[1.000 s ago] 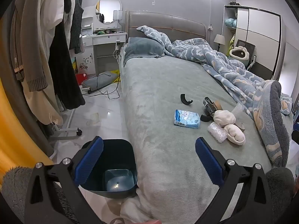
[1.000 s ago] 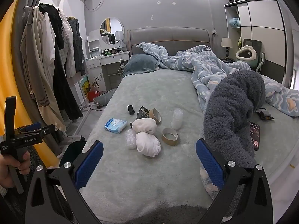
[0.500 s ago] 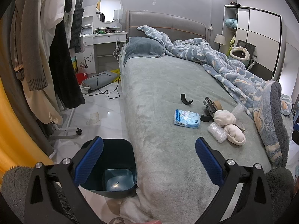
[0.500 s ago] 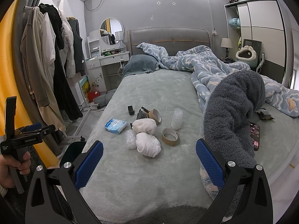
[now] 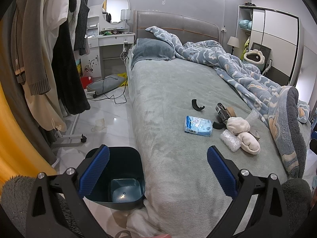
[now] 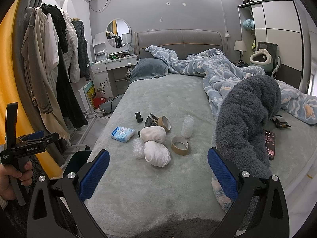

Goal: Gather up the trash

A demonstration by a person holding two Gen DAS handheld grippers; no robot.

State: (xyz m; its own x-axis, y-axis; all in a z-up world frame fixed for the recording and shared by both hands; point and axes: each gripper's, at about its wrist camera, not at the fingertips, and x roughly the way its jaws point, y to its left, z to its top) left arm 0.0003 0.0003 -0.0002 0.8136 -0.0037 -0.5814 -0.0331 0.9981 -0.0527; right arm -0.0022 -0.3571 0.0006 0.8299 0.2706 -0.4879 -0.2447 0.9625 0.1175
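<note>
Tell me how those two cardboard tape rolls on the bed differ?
The nearer tape roll lies flat on the bed, its hole facing up, and stands free. The farther tape roll is tipped on edge, leaning by the dark wrapper and the white bundle. Both are brown cardboard rings that look nearly used up.

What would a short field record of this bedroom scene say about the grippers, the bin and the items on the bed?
left gripper: open, empty
right gripper: open, empty
dark blue plastic bin: on floor beside bed
blue tissue pack: on grey bedsheet
two white cloth bundles: touching, mid-bed
brown cardboard tape roll: right of bundles
black phone: beside grey fleece blanket
</note>
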